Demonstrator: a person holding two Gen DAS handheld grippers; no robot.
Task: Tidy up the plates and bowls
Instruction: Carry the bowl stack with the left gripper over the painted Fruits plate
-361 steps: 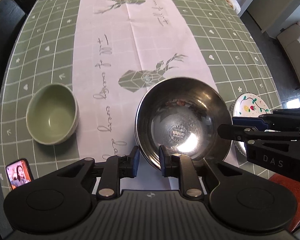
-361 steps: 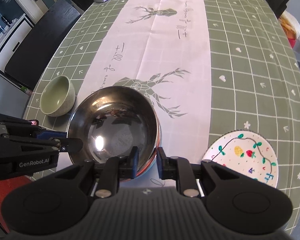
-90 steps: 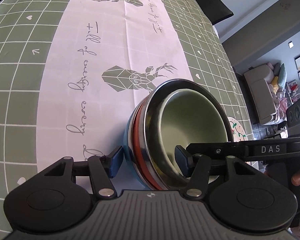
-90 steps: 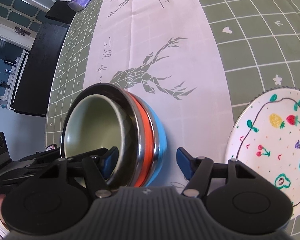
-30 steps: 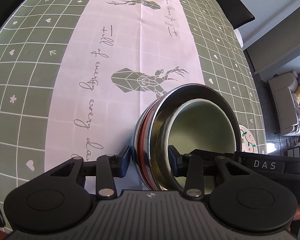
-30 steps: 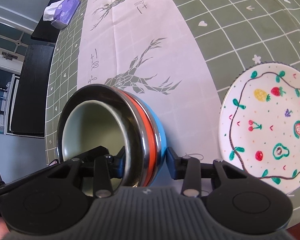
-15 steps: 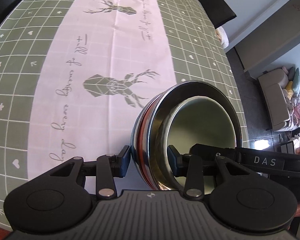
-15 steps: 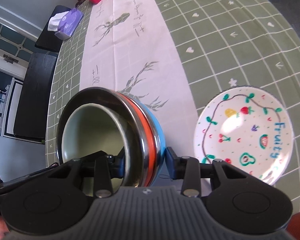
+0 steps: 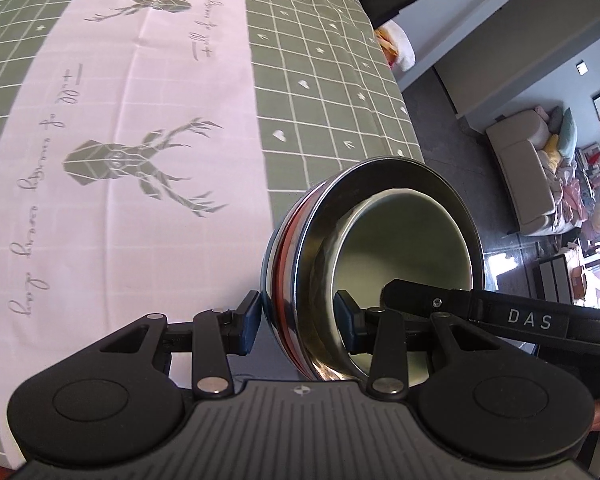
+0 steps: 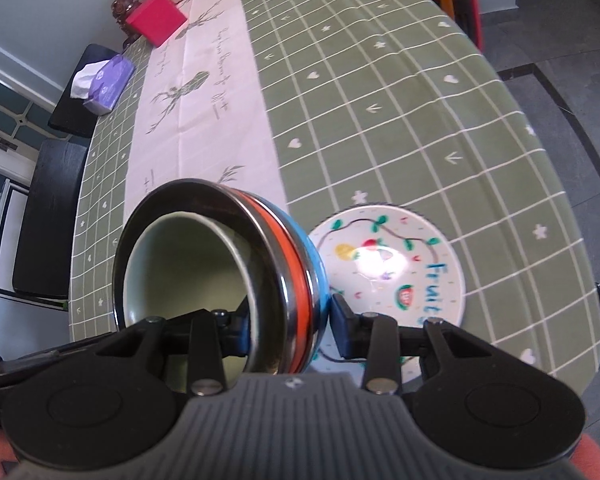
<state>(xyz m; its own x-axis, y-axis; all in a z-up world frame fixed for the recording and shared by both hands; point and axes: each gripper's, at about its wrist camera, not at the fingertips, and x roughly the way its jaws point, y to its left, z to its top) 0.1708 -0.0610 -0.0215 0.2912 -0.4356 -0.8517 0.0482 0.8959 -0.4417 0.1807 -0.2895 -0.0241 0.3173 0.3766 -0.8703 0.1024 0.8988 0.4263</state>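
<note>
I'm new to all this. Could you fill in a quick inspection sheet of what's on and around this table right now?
Surface: green grid-patterned tablecloth with a pale pink deer-print runner.
Job's things: nested bowl stack, a pale green ceramic bowl inside a steel bowl, with orange and blue bowls outside; white fruit-painted plate flat on the cloth.
Clutter: purple tissue pack, red box, jars at the far end.
Grippers: left gripper and right gripper each clamp the stack's rim, one finger inside, one outside.
Cables: nothing seen.
Surroundings: dark chairs, beige sofa, grey floor.
</note>
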